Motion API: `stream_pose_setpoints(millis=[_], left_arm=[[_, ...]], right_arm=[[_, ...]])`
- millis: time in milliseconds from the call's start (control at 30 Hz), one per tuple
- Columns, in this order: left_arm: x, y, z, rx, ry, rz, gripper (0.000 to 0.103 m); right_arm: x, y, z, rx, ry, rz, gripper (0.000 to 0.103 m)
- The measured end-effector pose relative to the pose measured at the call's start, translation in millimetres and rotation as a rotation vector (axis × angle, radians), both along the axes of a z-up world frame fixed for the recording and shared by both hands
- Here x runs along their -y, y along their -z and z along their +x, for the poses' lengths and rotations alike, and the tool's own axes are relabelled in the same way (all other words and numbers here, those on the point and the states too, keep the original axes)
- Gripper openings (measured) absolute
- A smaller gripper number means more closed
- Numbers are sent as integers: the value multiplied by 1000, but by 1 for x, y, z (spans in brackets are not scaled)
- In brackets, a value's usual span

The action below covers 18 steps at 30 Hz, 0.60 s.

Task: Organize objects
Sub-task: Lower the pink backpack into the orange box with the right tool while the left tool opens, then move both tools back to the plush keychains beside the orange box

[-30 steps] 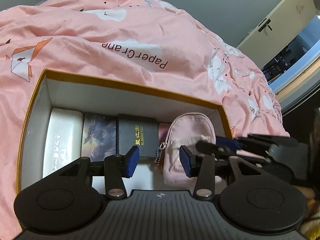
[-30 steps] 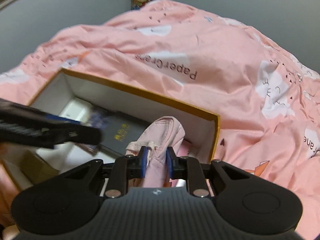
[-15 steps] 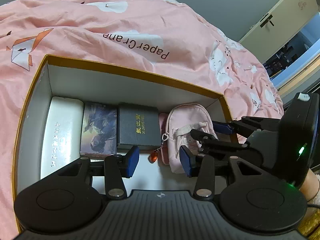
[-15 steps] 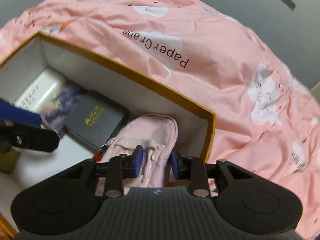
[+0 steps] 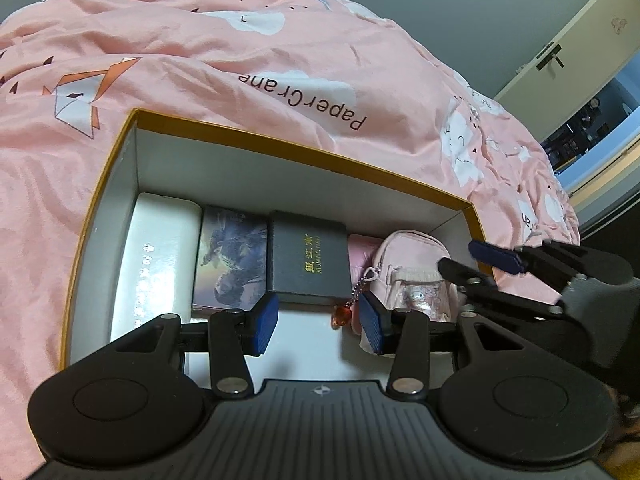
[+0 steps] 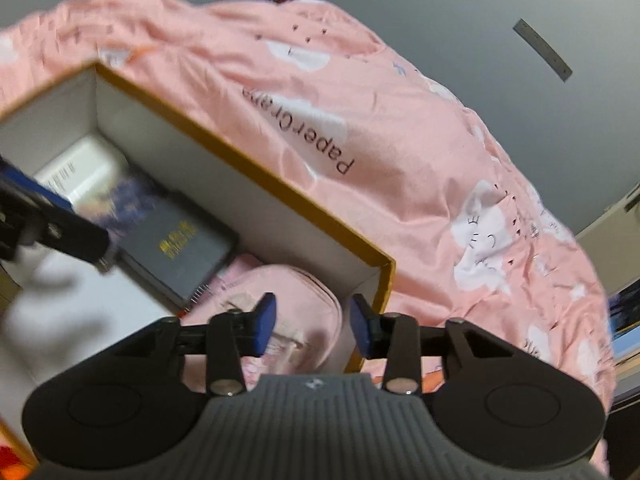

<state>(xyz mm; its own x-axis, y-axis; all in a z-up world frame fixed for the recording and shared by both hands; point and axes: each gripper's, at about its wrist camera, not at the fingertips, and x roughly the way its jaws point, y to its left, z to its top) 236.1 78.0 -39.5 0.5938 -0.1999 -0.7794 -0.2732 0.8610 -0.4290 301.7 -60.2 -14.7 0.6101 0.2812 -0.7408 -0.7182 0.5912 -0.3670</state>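
Observation:
An open box (image 5: pixel 280 180) with an orange rim sits on the pink duvet. Along its far wall lie a white case (image 5: pixel 160 256), a picture box (image 5: pixel 230 256), a black box with gold lettering (image 5: pixel 308 260), a pink item (image 5: pixel 360 252) and a pink mini backpack pouch (image 5: pixel 412 272) with a red bead charm (image 5: pixel 340 316). My left gripper (image 5: pixel 316 326) hovers open over the box floor, holding nothing. My right gripper (image 6: pixel 314 326) is above the pouch (image 6: pixel 304 296) at the box's right end; its jaws are closing, pads clear of the pouch. From the left wrist, the right gripper (image 5: pixel 476 264) is by the right wall.
The pink duvet (image 5: pixel 280 60) with clouds and lettering surrounds the box (image 6: pixel 240 196). A cupboard door (image 5: pixel 560 40) and a doorway are at the far right. Bare white floor shows in the box's near half. The left gripper's finger (image 6: pixel 60 232) crosses the right wrist view at left.
My right gripper has let go of the pink pouch, which now lies flat in the box's right end. The right gripper has rolled and drawn back to the right. The left gripper has stayed put.

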Motion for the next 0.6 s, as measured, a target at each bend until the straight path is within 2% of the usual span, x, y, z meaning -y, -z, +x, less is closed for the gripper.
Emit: stream_pose_setpoints(millis=[133,167,367,467,600], left_arm=[[2,-1,-2,6,7,25,51],[3,-1,-2,8,12,31,51],[3,2,-2,5,24,26,51],[2,4,-2,0,22,25,52],[3,3,-2,7,27,27,51]], right_arm=[[0,0,-2,-109,6,61,22],[-1,4,-2,-127,6,57,17],[-9,37,8,-188,49,-5,14],[-10,47,10,-184,48,-23,13],[-9,44,8,-175,47,-21,13]])
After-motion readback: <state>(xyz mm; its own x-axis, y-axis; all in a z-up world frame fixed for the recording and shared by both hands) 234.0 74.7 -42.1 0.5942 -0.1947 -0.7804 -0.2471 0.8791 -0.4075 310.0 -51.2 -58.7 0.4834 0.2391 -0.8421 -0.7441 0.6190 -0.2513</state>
